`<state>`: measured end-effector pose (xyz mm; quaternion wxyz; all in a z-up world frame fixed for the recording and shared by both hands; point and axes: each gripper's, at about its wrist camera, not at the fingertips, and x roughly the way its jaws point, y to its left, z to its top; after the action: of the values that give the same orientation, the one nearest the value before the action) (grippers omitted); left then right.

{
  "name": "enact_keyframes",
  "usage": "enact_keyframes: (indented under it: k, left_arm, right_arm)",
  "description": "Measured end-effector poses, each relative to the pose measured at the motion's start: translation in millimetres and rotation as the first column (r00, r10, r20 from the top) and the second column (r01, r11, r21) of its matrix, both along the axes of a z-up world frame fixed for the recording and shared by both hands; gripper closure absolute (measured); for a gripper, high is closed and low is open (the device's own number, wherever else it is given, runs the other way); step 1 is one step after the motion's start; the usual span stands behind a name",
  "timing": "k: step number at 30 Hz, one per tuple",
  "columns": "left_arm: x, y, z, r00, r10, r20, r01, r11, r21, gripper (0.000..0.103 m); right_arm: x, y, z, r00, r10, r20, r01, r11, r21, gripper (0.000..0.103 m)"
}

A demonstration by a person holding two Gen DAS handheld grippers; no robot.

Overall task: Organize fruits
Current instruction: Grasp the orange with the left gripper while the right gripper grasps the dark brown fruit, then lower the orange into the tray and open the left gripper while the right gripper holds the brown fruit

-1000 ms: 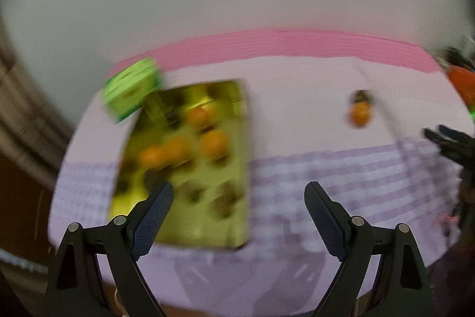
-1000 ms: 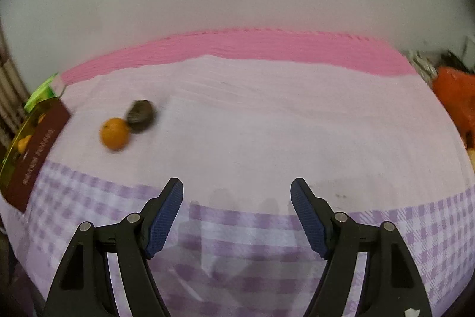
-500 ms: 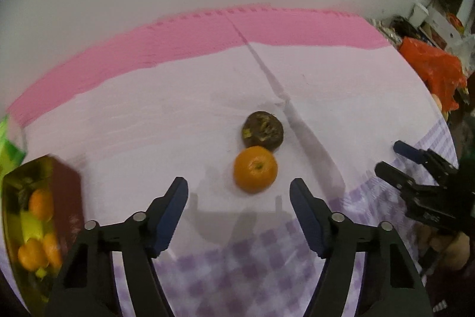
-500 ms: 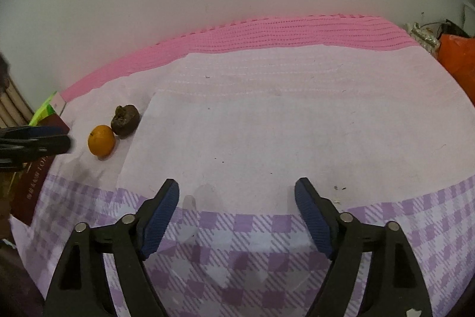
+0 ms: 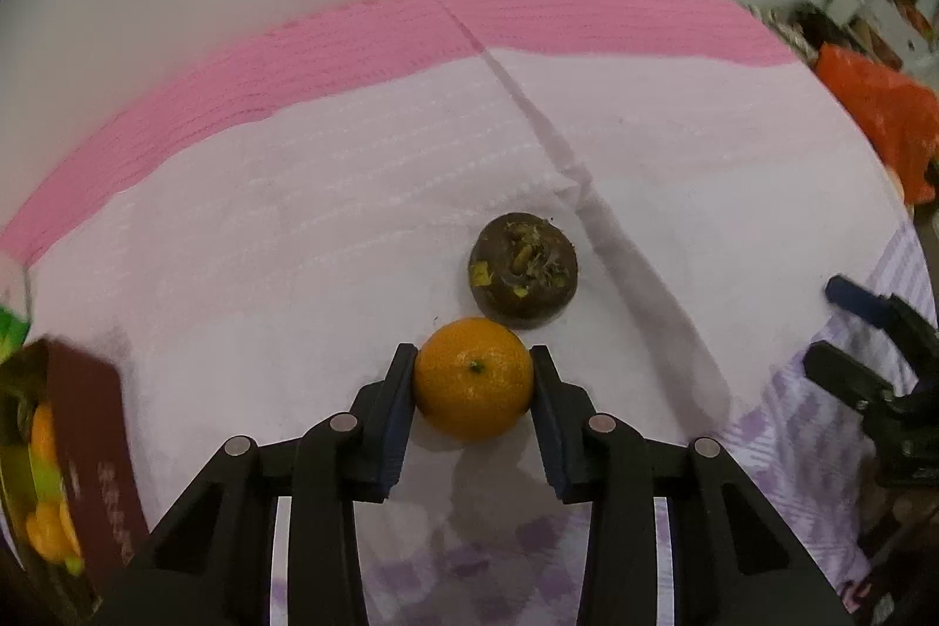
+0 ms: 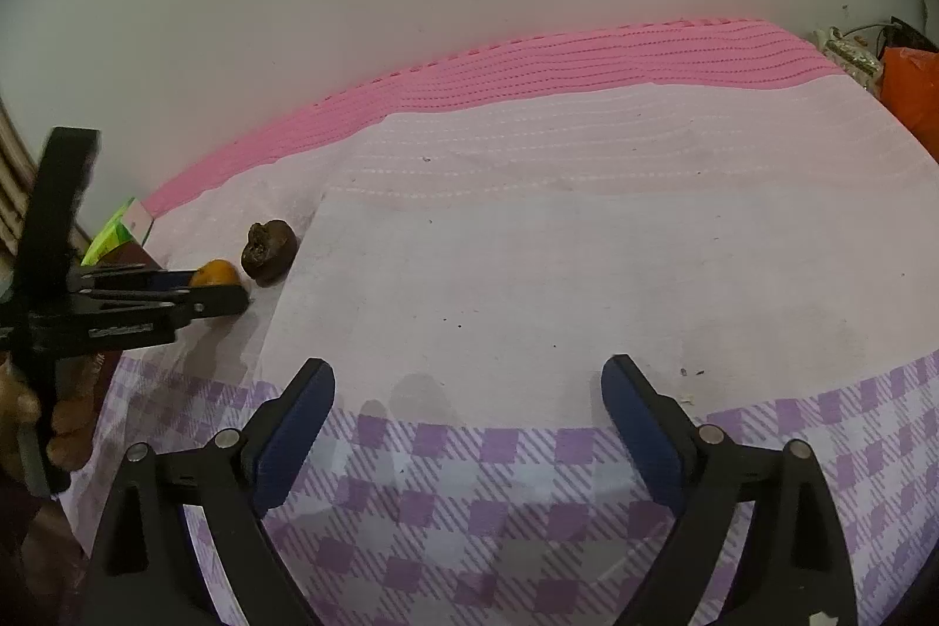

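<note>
1. While the left gripper stands over the white cloth, its two blue-padded fingers are closed against opposite sides of the round orange mandarin, which sits between them low over the cloth; whether it rests on the cloth or is just clear of it cannot be told.
2. Just beyond the mandarin, touching or nearly touching it, lies a dark brown shrivelled fruit with a torn top.
3. Step in hand, as judged: the pick of the mandarin is made and the carry has yet to begin. The likely destination is the gold-lined fruit tray with a maroon wall at the far left of the left wrist view, which already holds several orange fruits.
4. Next move calls for a straight lift first, so the mandarin does not roll the brown fruit, followed by a sweep to the left over the tray wall.
5. The right gripper hovers over the lilac-checked part of the tablecloth with fingers wide apart, holding nothing, well apart from both fruits.
6. Open room: bare cloth lies between mandarin and tray. The pink band marks the far edge against the wall; an orange plastic bag sits at the right edge, away from the path.
</note>
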<state>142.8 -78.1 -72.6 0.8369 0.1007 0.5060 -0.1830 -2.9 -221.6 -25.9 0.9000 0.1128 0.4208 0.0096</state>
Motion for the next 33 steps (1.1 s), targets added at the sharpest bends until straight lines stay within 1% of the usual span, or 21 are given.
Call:
enact_keyframes:
  k: [2,3,4,5,6,7,10,12,13,15,17,21,23,24,26,27,30,33]
  left_arm:
    - [-12,10,13,1.0,0.024,0.014,-0.024,0.999,-0.032,0.065]
    - [-18,17,20,0.999,0.036,0.015,-0.035,0.998,-0.056,0.065]
    - [-25,25,29,0.999,0.051,0.016,-0.05,0.996,-0.079,0.065]
    - [-32,32,36,0.998,0.063,0.019,-0.061,0.994,-0.094,0.065]
    - [-38,39,43,0.997,0.073,0.021,-0.07,0.992,-0.108,0.065]
    - [-44,45,50,0.996,0.082,0.02,-0.079,0.989,-0.122,0.065]
    - [-59,60,65,0.994,0.112,0.017,-0.109,0.984,-0.139,0.065]
    - [-66,70,73,0.991,0.13,0.011,-0.127,0.98,-0.155,0.065]
    - [-71,77,78,0.989,0.144,0.016,-0.14,0.977,-0.162,0.065]
    - [-79,89,88,0.986,0.166,0.027,-0.159,0.973,-0.17,0.065]
    - [-84,101,97,0.98,0.194,0.036,-0.185,0.966,-0.179,0.065]
    - [-98,127,108,0.969,0.245,0.044,-0.233,0.954,-0.19,0.065]
    - [-103,138,109,0.961,0.272,0.039,-0.26,0.946,-0.192,0.065]
    - [-105,144,110,0.958,0.286,0.036,-0.274,0.942,-0.196,0.065]
    - [-110,157,112,0.949,0.314,0.034,-0.301,0.932,-0.202,0.065]
    - [-113,162,113,0.944,0.327,0.034,-0.314,0.927,-0.203,0.065]
    - [-123,182,119,0.929,0.365,0.054,-0.349,0.916,-0.196,0.065]
    - [-134,204,122,0.908,0.409,0.087,-0.392,0.905,-0.166,0.065]
  right_arm:
    - [-1,2,1,1.0,-0.016,-0.007,0.015,0.999,-0.03,0.012]
    - [0,5,2,1.0,-0.009,-0.011,0.008,0.999,-0.033,0.014]
    - [1,10,7,1.0,0.021,0.0,-0.021,1.0,-0.005,0.018]
    - [2,16,12,0.999,0.05,0.013,-0.05,0.999,0.006,0.018]
    - [5,25,19,0.996,0.087,0.032,-0.087,0.996,-0.004,0.018]
    - [8,37,26,0.989,0.14,0.052,-0.139,0.99,-0.022,0.018]
    - [26,74,40,0.948,0.306,0.087,-0.299,0.951,-0.08,0.018]
    - [41,89,40,0.925,0.369,0.09,-0.361,0.928,-0.088,0.018]
    - [51,95,38,0.917,0.389,0.083,-0.382,0.92,-0.094,0.019]
    - [73,104,27,0.907,0.42,0.037,-0.414,0.904,-0.11,0.02]
    - [87,108,20,0.902,0.432,0.007,-0.428,0.895,-0.122,0.021]
    - [106,118,9,0.89,0.454,-0.026,-0.453,0.88,-0.144,0.022]
    - [112,124,4,0.882,0.47,-0.045,-0.47,0.867,-0.166,0.022]
    - [113,126,2,0.879,0.474,-0.054,-0.475,0.862,-0.178,0.025]
    - [118,129,-4,0.873,0.479,-0.089,-0.487,0.853,-0.189,0.039]
    - [120,132,-9,0.867,0.484,-0.114,-0.497,0.848,-0.181,0.064]
    - [118,137,-12,0.87,0.474,-0.137,-0.494,0.843,-0.215,0.064]
    - [100,145,5,0.879,0.471,-0.07,-0.475,0.858,-0.193,0.064]
